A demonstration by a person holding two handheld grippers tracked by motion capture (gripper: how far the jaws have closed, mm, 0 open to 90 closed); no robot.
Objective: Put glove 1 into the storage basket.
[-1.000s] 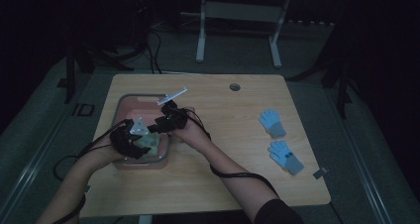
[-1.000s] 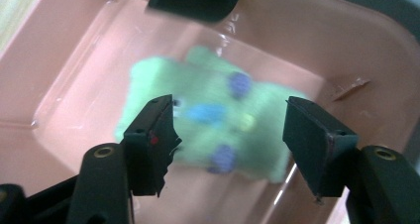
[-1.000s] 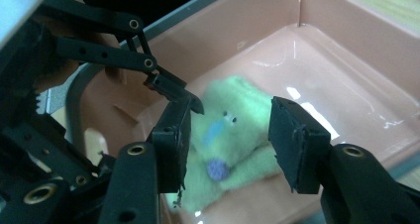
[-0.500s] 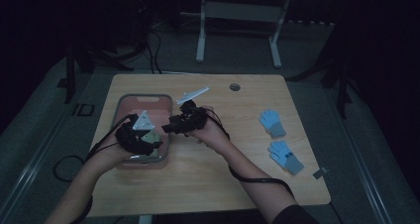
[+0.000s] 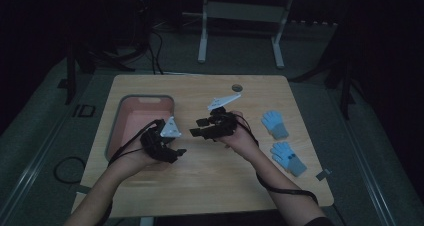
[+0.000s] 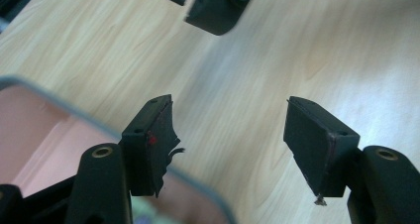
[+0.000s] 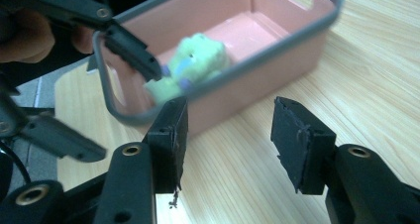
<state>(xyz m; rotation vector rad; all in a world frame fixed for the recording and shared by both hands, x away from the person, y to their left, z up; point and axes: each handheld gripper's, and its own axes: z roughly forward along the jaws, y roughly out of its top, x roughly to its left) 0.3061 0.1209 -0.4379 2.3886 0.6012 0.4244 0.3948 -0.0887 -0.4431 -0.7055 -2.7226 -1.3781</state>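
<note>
I count two grippers, one bin, one green glove in it, two blue gloves out on the table.

My left gripper (image 5: 176,153) sits over the near right corner of the pink bin (image 5: 116,123), jaws spread apart with nothing between them; in the left gripper view (image 6: 228,144) bare wood shows through the gap and the bin's grey rim (image 6: 74,110) cuts across under the left jaw.

My right gripper (image 5: 199,132) hangs above the table just right of the bin, tips pointing toward it. Its jaws are also parted and empty; the right gripper view (image 7: 229,140) shows only tabletop between them.

The green glove (image 7: 195,65) lies inside the bin, near the wall closest to the right gripper, blurred, with bluish patches. The left gripper's upper jaw (image 7: 131,53) crosses the rim just beside it; I can't tell if it touches.

The two blue gloves (image 5: 274,124) (image 5: 288,157) lie flat on the right side of the wooden table (image 5: 210,186), well apart from both grippers, one behind the other.

One small dark round thing (image 5: 237,88) sits near the far edge. A small dark bit (image 5: 322,174) lies near the right front corner. Cables (image 5: 280,188) trail from each gripper along the forearms.
</note>
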